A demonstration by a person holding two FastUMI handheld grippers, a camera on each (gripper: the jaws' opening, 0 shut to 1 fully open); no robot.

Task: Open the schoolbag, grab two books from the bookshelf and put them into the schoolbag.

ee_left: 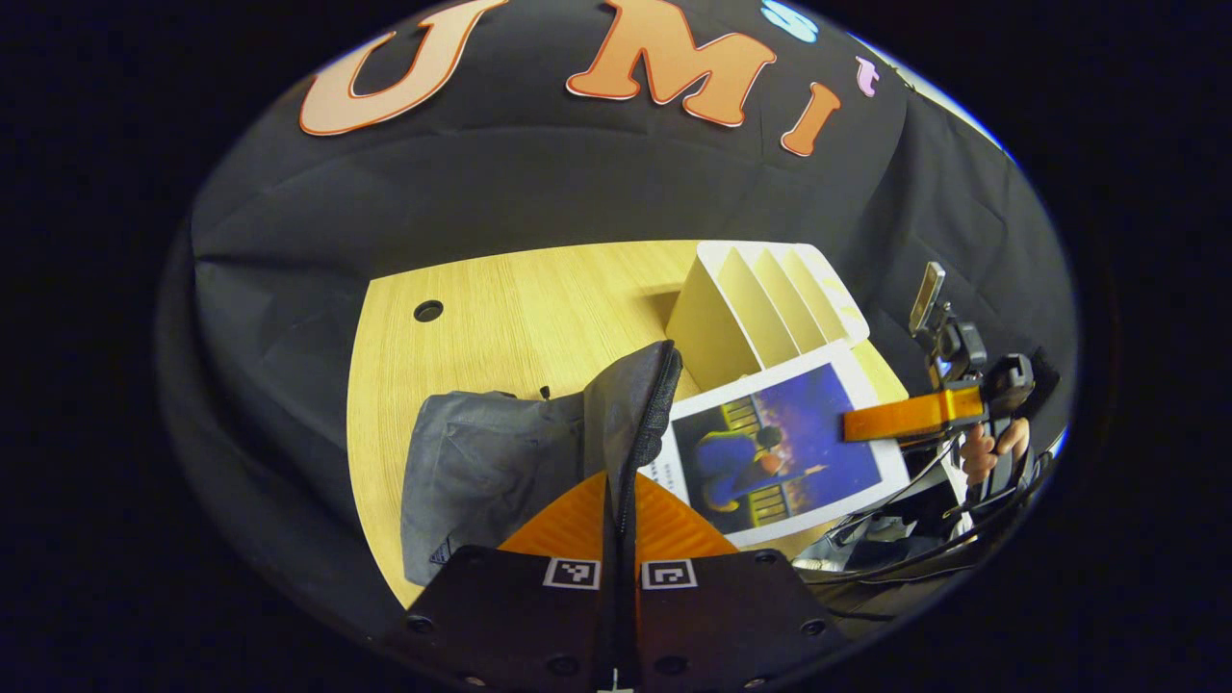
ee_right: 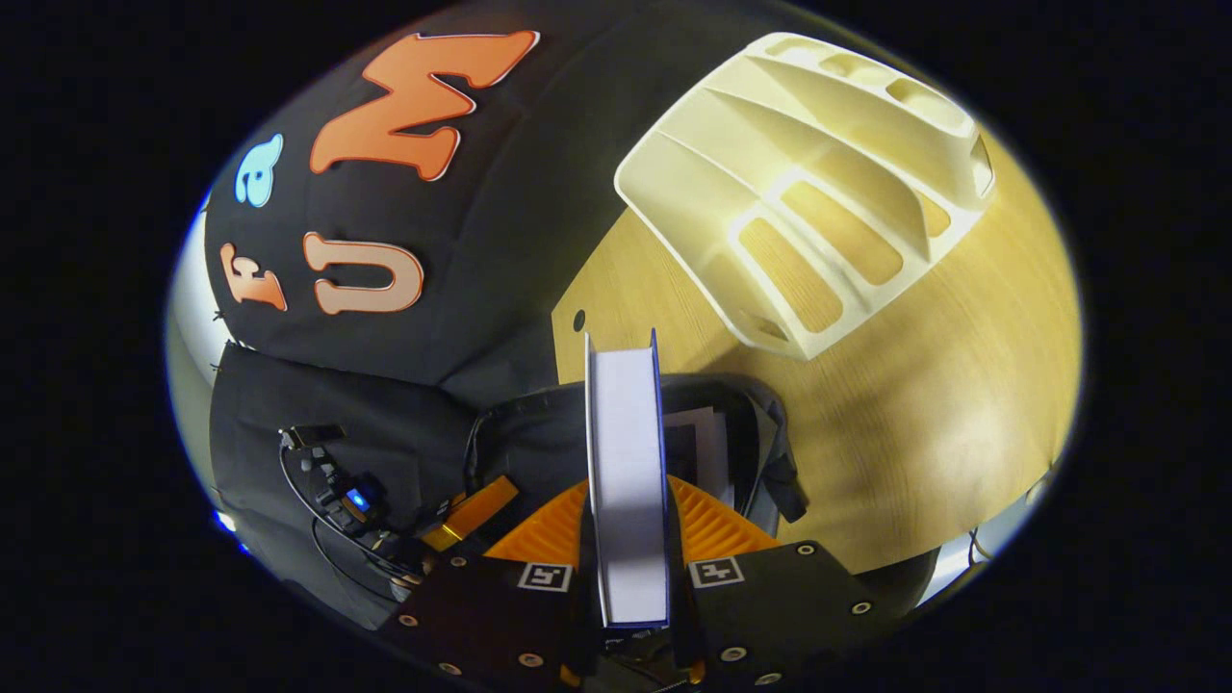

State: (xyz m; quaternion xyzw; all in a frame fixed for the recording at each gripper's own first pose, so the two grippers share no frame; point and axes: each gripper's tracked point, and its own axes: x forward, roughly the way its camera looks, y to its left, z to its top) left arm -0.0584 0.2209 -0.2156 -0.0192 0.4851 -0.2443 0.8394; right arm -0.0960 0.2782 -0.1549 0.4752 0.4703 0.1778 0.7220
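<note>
— Where is the schoolbag?

— The grey schoolbag (ee_left: 500, 462) lies on the wooden table (ee_left: 520, 308), just in front of the cream bookshelf (ee_left: 760, 308). The left gripper (ee_left: 621, 500) has its two fingers pinched tight on the bag's zippered edge, lifting it.

— And the book?

— The right gripper (ee_right: 626, 539) clamps a book (ee_right: 626, 462) by both covers, page edges facing it, poised above the bag's open mouth. Another book (ee_right: 707, 443) shows inside. A hand (ee_left: 991, 448) holds that gripper.

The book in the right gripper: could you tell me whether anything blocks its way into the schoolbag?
Nothing visible does. The left gripper holds the schoolbag mouth open below the book; another book sits inside.
</note>
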